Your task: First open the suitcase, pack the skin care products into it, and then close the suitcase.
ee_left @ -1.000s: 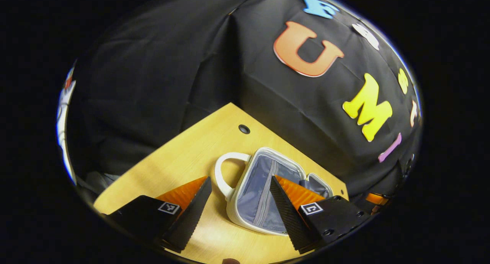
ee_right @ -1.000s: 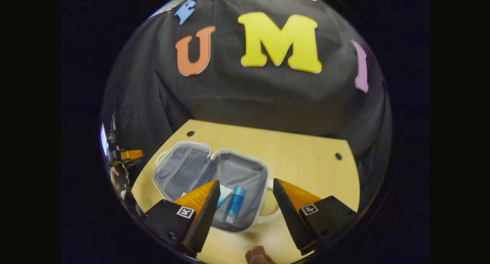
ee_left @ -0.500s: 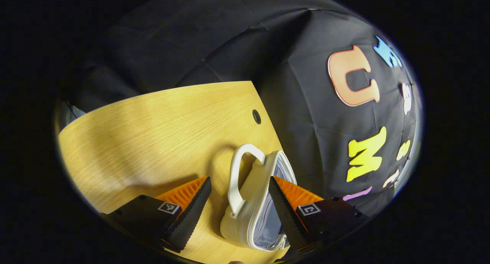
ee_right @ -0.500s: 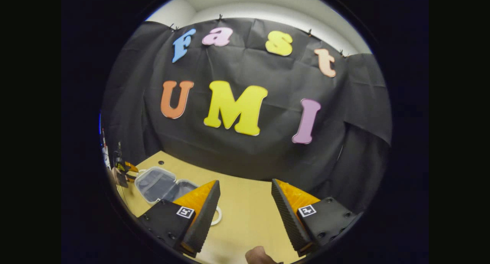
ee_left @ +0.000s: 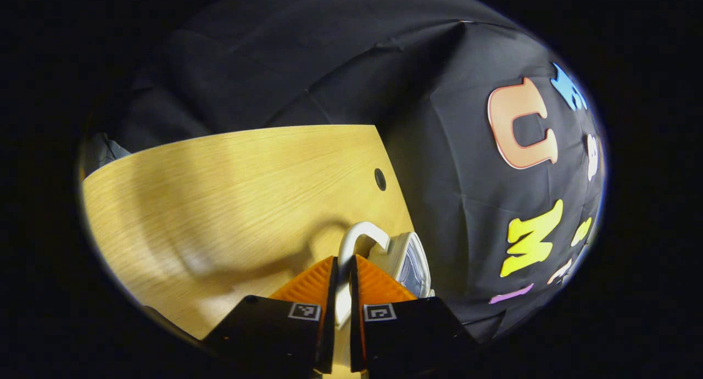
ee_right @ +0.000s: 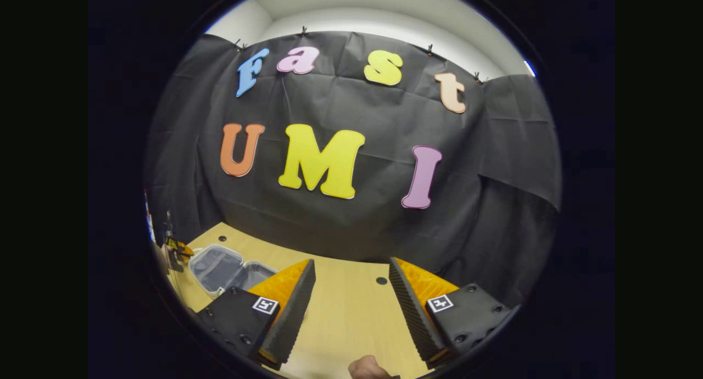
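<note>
Left gripper view — left tool clamps suitcase handle, suitcase stretching away; right tool agape.

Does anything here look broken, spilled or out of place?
Nothing stands out. The small suitcase lies open on the table, with no spill or damage visible. The left gripper is shut on its white handle; the right gripper hangs open, apart from it.
</note>
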Available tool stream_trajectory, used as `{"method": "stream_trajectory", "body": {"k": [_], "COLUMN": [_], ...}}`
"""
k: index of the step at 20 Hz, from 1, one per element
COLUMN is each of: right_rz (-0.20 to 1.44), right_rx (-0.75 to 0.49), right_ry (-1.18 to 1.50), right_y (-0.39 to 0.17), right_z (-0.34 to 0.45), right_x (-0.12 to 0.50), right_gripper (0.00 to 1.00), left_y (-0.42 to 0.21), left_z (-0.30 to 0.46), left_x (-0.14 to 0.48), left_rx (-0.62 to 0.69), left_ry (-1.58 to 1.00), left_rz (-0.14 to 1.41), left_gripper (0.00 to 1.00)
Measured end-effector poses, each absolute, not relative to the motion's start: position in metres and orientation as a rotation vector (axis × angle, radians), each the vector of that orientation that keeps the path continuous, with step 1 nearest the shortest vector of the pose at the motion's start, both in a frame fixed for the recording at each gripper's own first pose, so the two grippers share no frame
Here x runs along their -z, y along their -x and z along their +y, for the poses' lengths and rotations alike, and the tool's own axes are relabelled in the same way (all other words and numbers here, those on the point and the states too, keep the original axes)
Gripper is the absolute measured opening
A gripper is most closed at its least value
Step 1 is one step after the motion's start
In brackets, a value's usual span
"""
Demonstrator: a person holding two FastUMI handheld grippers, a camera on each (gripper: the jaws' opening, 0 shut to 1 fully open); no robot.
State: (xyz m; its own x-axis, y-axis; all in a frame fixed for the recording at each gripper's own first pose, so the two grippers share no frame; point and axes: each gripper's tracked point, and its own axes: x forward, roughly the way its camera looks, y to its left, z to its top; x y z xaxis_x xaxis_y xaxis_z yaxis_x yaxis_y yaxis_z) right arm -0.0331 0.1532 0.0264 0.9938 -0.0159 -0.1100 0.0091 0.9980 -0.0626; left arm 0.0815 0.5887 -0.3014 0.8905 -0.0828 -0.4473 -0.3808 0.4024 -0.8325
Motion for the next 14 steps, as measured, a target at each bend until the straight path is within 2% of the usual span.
{"method": "stream_trajectory", "body": {"k": [4, 5, 6, 14], "right_rz": [0.103, 0.1, 0.098, 0.103], "right_rx": [-0.016, -0.026, -0.037, -0.07], "right_ry": [0.059, 0.049, 0.042, 0.014], "right_y": [0.031, 0.031, 0.031, 0.02], "right_z": [0.146, 0.145, 0.144, 0.122], "right_x": [-0.027, -0.027, -0.026, -0.021], "right_gripper": [0.8, 0.8, 0.8, 0.8], "left_y": [-0.08, -0.081, -0.082, -0.085], "left_z": [0.582, 0.58, 0.578, 0.515], "left_x": [0.264, 0.252, 0.242, 0.116], "left_rx": [-0.166, -0.159, -0.15, 0.015], "left_ry": [1.092, 1.074, 1.049, 0.787], "left_rz": [0.406, 0.385, 0.371, 0.253], "left_gripper": [0.08, 0.14, 0.06, 0.04]}}
